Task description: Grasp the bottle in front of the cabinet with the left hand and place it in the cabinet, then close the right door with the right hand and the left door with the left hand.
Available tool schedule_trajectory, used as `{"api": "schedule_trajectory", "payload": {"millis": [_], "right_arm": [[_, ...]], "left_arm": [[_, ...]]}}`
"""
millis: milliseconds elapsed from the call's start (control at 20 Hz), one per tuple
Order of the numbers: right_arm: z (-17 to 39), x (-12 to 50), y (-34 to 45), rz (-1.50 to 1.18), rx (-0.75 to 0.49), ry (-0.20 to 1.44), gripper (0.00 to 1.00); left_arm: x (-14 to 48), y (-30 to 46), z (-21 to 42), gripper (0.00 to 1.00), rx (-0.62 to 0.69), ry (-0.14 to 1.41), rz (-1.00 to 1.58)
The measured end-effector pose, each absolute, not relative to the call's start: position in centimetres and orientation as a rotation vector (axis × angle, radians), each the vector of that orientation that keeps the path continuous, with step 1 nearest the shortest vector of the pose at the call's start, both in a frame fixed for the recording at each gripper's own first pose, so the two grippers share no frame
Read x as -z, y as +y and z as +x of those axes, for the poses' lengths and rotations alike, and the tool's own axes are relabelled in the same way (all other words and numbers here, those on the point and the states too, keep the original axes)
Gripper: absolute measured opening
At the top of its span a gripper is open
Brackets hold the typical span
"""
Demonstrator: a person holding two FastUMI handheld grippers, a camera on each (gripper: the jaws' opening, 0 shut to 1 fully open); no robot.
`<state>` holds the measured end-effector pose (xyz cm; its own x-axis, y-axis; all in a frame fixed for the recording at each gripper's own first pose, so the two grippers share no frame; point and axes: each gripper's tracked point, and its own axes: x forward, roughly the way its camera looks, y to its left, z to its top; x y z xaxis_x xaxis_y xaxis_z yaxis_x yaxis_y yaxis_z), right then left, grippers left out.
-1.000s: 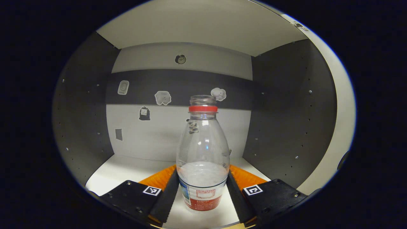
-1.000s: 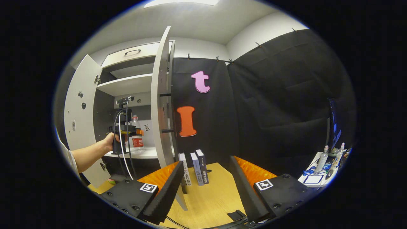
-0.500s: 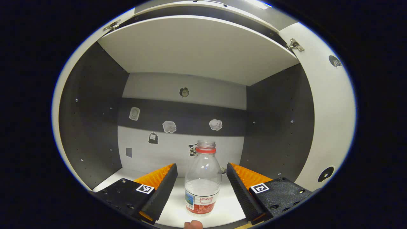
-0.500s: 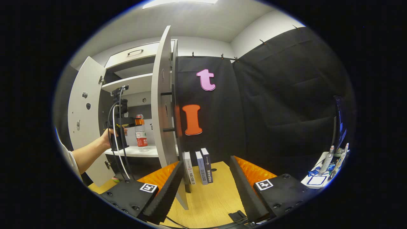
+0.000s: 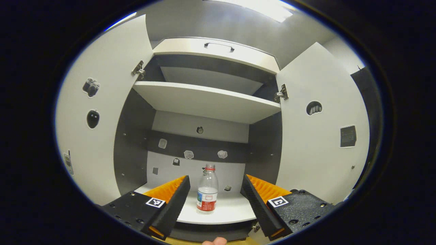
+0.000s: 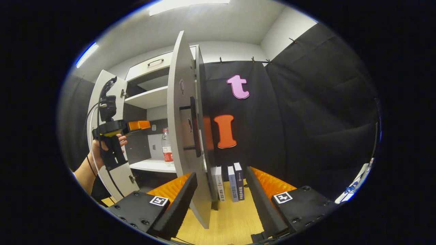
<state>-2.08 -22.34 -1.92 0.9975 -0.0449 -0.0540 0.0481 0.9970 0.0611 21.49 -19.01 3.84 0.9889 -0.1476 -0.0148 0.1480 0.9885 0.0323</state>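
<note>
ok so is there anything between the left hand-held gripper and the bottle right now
No. In the left gripper view the open left hand-held gripper faces the bottle, standing upright on the cabinet's lower shelf, with bare shelf between them.

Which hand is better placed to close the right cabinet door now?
The right. The bottle already stands on the cabinet shelf, and the right claw is open just in front of the right door, near its edge. The left claw faces the cabinet's middle.
</note>
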Motion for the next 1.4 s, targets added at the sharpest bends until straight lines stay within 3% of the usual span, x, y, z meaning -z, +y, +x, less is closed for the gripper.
{"api": "schedule_trajectory", "payload": {"millis": [100,150,200,250,300,500,700,850,900,1050,1100,1150,1400], "right_arm": [[-1.7,1.9,-22.7,0.05,0.002,0.048,0.89],[-1.6,2.0,-22.9,0.047,-0.018,0.052,0.96],[-1.6,1.9,-22.8,0.049,-0.041,0.052,0.96],[-1.4,1.7,-22.7,0.055,-0.063,0.047,0.95],[-1.2,1.6,-22.7,0.056,-0.08,0.04,0.96],[-0.4,1.2,-23.5,0.079,-0.051,0.031,0.96],[0.9,-1.2,-25.0,0.065,0.017,-0.026,0.95],[2.7,-4.0,-27.2,0.043,0.109,-0.082,0.95],[3.4,-4.9,-27.2,0.036,0.118,-0.094,1.0],[5.8,-6.1,-27.1,0.009,0.134,-0.084,0.98],[6.5,-5.9,-26.7,0.001,0.134,-0.068,0.89],[7.0,-5.7,-26.2,-0.005,0.132,-0.054,0.98],[7.5,-5.3,-23.6,-0.056,0.13,-0.06,0.98]], "left_arm": [[-3.0,-18.6,17.2,0.94,0.102,0.01,0.063],[-2.4,-18.3,15.5,0.96,0.077,0.018,0.069],[-1.8,-18.3,13.7,0.97,0.053,0.021,0.064],[-1.4,-18.2,12.1,0.92,0.02,0.005,0.054],[-1.2,-18.2,10.7,0.94,-0.001,-0.002,0.043],[1.6,-18.6,6.3,0.95,-0.031,0.013,0.049],[3.4,-17.2,4.7,0.94,-0.123,0.006,0.042],[3.9,-17.1,4.7,0.95,-0.09,0.013,0.025],[3.9,-16.7,4.6,0.95,-0.079,0.016,0.029],[4.1,-15.5,4.7,0.95,-0.058,0.03,0.02],[4.2,-14.9,4.7,0.95,-0.058,0.034,0.017],[4.2,-14.1,4.7,0.95,-0.064,0.035,0.018],[4.7,-11.2,5.1,0.95,-0.063,0.055,0.041]]}}
